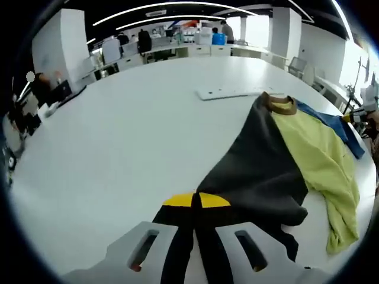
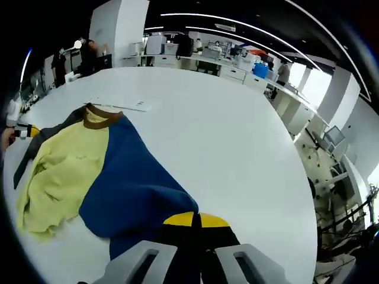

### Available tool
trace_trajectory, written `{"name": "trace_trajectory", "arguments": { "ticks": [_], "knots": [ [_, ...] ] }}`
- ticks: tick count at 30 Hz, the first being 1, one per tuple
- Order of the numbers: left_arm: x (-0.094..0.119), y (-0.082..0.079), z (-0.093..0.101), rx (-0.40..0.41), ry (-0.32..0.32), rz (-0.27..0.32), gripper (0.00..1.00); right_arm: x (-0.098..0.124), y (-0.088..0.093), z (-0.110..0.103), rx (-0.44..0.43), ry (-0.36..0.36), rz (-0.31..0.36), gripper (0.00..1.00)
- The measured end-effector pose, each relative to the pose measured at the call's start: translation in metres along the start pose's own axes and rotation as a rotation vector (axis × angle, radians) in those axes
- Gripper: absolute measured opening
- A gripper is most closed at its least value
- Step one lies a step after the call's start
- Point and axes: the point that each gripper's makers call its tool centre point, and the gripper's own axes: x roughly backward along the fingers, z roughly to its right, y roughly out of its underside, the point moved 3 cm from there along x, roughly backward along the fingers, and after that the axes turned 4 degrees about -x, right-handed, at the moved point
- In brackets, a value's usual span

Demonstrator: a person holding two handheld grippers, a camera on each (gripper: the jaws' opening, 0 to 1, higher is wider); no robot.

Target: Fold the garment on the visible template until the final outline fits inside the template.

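Note:
A garment lies spread on the white table (image 1: 118,148), with a black panel (image 1: 254,165), a yellow-green middle (image 1: 323,151), a blue panel (image 2: 127,177) and a brown collar (image 1: 280,105). My left gripper (image 1: 195,200) is shut on the near edge of the black panel, its yellow tips pressed together. My right gripper (image 2: 195,220) is shut on the near edge of the blue panel. In the right gripper view the left gripper (image 2: 21,130) appears at the far left by the black cloth. The right gripper (image 1: 357,116) shows at the right rim of the left gripper view.
A flat white strip (image 1: 231,93) lies on the table just beyond the collar, also the strip (image 2: 121,105) in the right gripper view. Desks, screens and people stand far behind the table (image 2: 237,136). The table edge drops off at the right (image 2: 305,177).

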Motion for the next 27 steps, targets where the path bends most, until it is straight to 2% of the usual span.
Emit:
{"name": "trace_trajectory", "arguments": {
  "ticks": [4, 7, 13, 18, 22, 27],
  "knots": [
    [-0.005, -0.002, -0.007, -0.057, -0.038, -0.013, 0.0, -0.007, 0.001, 0.004, 0.039, 0.016, -0.029, 0.0],
    [-0.008, -0.001, -0.011, -0.063, -0.045, -0.022, 0.0, -0.011, -0.001, 0.009, 0.009, 0.013, -0.022, 0.0],
    [-0.009, 0.0, -0.018, -0.08, -0.064, -0.038, 0.0, -0.017, -0.001, 0.016, 0.034, 0.031, -0.027, 0.0],
    [-0.01, 0.0, -0.027, -0.076, -0.089, -0.041, 0.0, -0.021, -0.004, 0.019, 0.076, 0.045, -0.026, 0.0],
    [-0.011, 0.0, -0.03, -0.029, -0.092, -0.03, 0.0, -0.022, -0.006, 0.02, 0.085, 0.054, -0.026, 0.0],
    [-0.012, 0.0, -0.03, -0.046, -0.101, -0.034, 0.0, -0.022, -0.004, 0.02, 0.068, 0.06, -0.04, 0.0]
  ]
}}
